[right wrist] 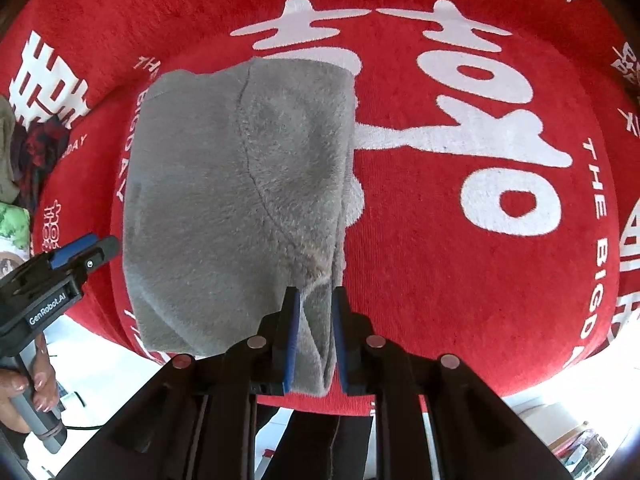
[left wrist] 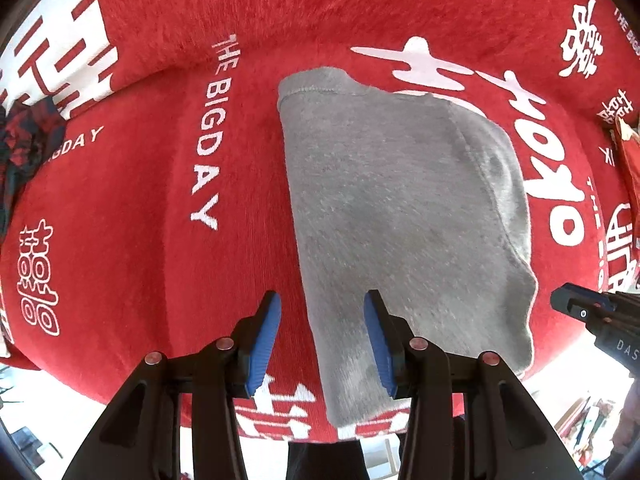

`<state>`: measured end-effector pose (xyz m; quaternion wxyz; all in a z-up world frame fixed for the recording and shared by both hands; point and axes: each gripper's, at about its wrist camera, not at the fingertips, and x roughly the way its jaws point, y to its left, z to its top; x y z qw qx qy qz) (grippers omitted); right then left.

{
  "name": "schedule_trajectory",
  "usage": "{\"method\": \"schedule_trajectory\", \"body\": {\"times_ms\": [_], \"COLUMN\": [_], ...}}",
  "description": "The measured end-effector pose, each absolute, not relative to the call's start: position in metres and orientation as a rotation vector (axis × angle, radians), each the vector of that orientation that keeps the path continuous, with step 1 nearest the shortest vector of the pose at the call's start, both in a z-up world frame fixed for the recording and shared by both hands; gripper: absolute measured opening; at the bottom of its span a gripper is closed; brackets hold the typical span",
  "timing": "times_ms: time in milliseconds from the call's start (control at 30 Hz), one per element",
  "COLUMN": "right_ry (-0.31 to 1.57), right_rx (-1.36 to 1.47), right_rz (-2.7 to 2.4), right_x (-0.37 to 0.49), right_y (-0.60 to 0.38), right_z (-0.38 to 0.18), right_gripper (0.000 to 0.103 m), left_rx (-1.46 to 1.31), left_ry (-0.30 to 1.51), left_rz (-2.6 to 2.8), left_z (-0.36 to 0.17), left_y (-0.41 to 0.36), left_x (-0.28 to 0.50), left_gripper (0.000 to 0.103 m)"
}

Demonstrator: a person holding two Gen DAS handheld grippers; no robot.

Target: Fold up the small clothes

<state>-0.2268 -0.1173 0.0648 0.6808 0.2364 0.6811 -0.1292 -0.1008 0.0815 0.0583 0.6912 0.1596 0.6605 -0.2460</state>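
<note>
A grey fleece garment (left wrist: pixel 400 208) lies folded on a red towel (left wrist: pixel 140 200) printed with white characters and "THE BIG DAY". My left gripper (left wrist: pixel 322 316) hangs open above the garment's near left edge, its blue pads (left wrist: pixel 264 332) touching nothing. In the right wrist view the same garment (right wrist: pixel 240 200) fills the left half. My right gripper (right wrist: pixel 316 320) hovers over its near right corner. The jaws stand a narrow gap apart, with grey cloth showing below between them, and the pads do not press on it. Each gripper shows at the edge of the other's view: right gripper (left wrist: pixel 576 304), left gripper (right wrist: pixel 86 250).
A dark red patterned garment (left wrist: pixel 24 140) is bunched at the towel's left edge, beside something green (right wrist: pixel 14 220). An orange-red item (left wrist: pixel 628 160) sits at the far right. A hand (right wrist: pixel 24 384) grips the left gripper's handle. The towel's near edge drops to a bright floor.
</note>
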Motion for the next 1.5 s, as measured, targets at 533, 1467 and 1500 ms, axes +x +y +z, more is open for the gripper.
{"method": "schedule_trajectory", "body": {"times_ms": [533, 1467, 1500], "right_ry": [1.477, 1.423, 1.43], "right_rx": [0.618, 0.401, 0.408], "right_rz": [-0.32, -0.431, -0.429], "right_x": [-0.232, -0.203, -0.202], "right_y": [-0.12, -0.093, -0.093], "right_z": [0.126, 0.189, 0.188], "right_gripper": [0.037, 0.093, 0.093], "left_rx": [0.322, 0.35, 0.346], "left_ry": [1.417, 1.377, 1.38], "left_rz": [-0.543, -0.42, -0.419], "left_z": [0.137, 0.181, 0.181], "left_y": [0.103, 0.105, 0.104], "left_x": [-0.112, -0.104, -0.103], "left_gripper": [0.097, 0.102, 0.102]}}
